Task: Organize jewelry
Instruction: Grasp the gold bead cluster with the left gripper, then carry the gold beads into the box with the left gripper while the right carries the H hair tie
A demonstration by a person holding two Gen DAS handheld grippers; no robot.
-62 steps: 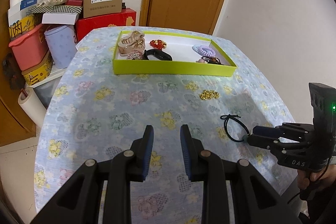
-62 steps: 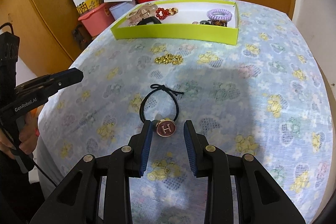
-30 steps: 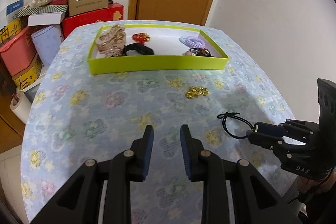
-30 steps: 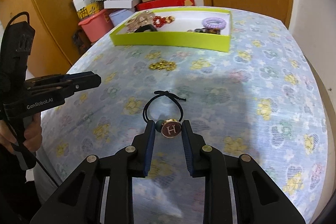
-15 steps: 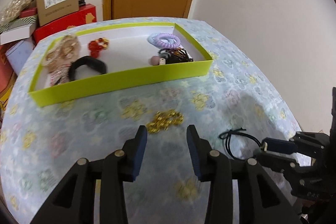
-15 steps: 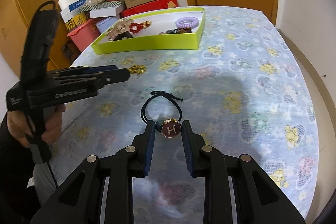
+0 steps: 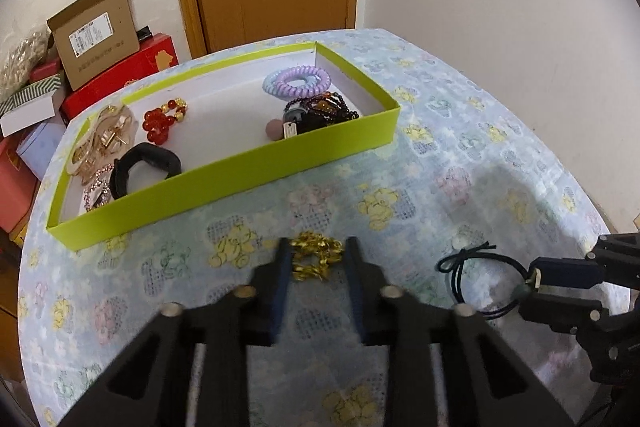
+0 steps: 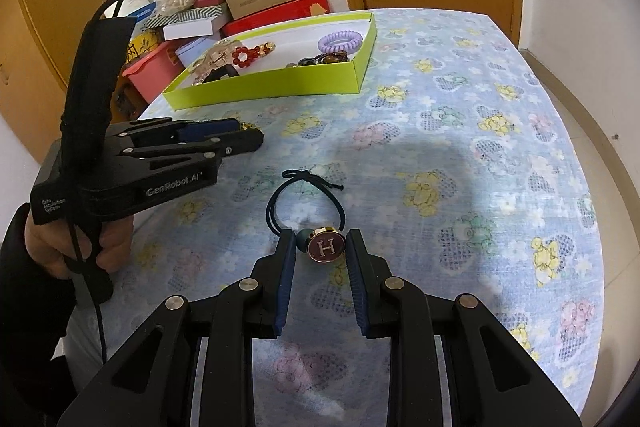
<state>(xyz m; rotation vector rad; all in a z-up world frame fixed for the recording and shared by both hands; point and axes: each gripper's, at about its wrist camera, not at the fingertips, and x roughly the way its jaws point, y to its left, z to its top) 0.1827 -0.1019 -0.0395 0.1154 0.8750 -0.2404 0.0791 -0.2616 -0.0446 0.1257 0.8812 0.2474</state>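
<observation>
Left gripper (image 7: 316, 259): newly advanced, jaws open astride gold chain (image 7: 315, 255), near side of green tray (image 7: 256, 169); pickup imminent. Right gripper (image 8: 320, 247): open around hair tie's H charm (image 8: 326, 247).

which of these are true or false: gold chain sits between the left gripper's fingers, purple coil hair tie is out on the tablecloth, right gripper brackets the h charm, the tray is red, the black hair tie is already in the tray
1. The gold chain lies between the left gripper fingers: true.
2. The purple coil hair tie lies on the tablecloth: false, it is inside the tray.
3. The right gripper brackets the H charm: true.
4. The tray is red: false, it is lime green.
5. The black hair tie is in the tray: false, it lies on the tablecloth.
</observation>
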